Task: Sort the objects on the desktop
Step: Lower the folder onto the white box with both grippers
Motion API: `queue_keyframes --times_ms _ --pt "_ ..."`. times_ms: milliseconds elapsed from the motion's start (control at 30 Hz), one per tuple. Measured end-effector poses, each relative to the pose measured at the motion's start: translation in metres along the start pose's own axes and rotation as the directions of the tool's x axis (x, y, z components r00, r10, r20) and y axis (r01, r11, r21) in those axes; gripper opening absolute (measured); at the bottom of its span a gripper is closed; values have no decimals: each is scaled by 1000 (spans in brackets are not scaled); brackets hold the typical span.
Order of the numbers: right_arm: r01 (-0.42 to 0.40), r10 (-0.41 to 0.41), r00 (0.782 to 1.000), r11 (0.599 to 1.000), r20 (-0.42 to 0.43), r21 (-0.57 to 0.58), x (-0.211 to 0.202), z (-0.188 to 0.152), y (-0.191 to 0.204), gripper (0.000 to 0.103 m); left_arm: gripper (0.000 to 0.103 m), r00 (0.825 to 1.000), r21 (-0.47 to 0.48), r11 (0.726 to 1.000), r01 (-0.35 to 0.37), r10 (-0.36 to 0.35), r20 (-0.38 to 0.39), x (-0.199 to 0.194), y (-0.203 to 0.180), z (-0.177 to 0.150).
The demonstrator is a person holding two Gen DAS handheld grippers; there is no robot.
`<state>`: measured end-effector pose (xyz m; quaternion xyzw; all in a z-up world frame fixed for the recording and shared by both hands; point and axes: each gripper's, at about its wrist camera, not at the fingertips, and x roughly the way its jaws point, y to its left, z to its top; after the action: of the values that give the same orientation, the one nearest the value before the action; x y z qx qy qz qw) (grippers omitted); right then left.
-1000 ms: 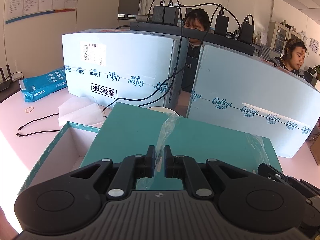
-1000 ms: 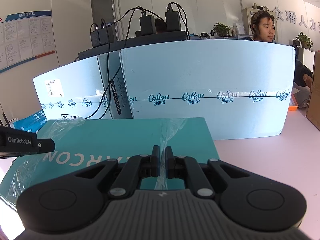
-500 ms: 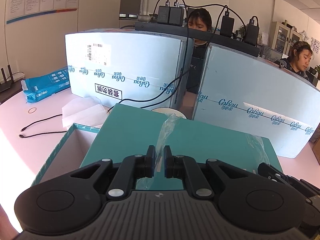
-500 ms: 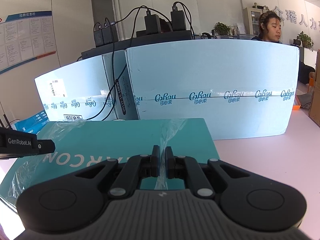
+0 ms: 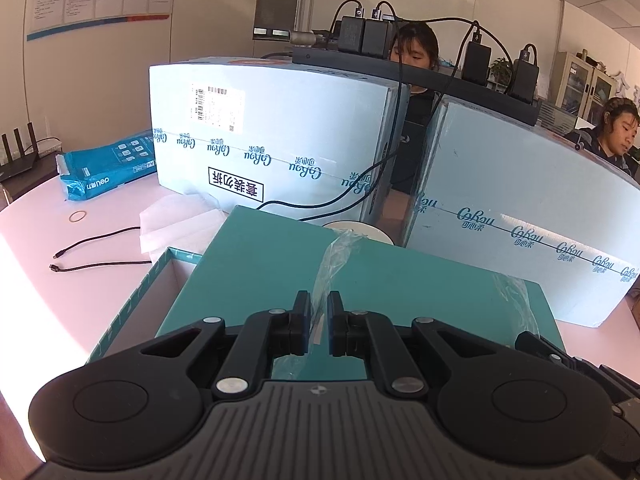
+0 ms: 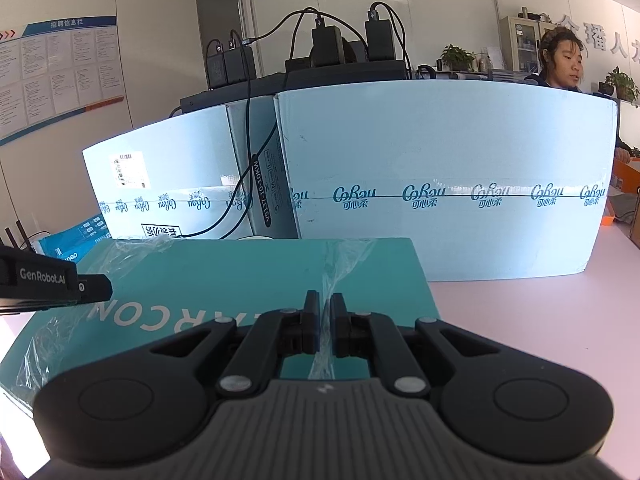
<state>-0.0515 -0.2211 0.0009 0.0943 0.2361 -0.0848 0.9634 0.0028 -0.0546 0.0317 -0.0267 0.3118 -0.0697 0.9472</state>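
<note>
Teal lid (image 5: 280, 264) rests askew over its open box (image 5: 160, 276) on the pink table (image 5: 80, 300), unchanged from a second ago. Both grippers, left (image 5: 319, 322) and right (image 6: 325, 322), stay pinched on clear plastic wrap (image 5: 336, 256).

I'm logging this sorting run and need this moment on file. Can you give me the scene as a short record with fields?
left gripper: shut on clear plastic wrap
right gripper: shut on the same wrap
teal lid: held partly over the open teal box
behind: two pale blue cartons
pink table: black cable, rubber band, blue packet
</note>
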Motion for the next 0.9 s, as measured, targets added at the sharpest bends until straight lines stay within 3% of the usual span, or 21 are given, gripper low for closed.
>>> queue_keyframes --times_ms 900 --pt "-26 26 1000 999 -6 -28 -1 0 26 8 6 999 -21 999 -34 34 3 -7 23 0"
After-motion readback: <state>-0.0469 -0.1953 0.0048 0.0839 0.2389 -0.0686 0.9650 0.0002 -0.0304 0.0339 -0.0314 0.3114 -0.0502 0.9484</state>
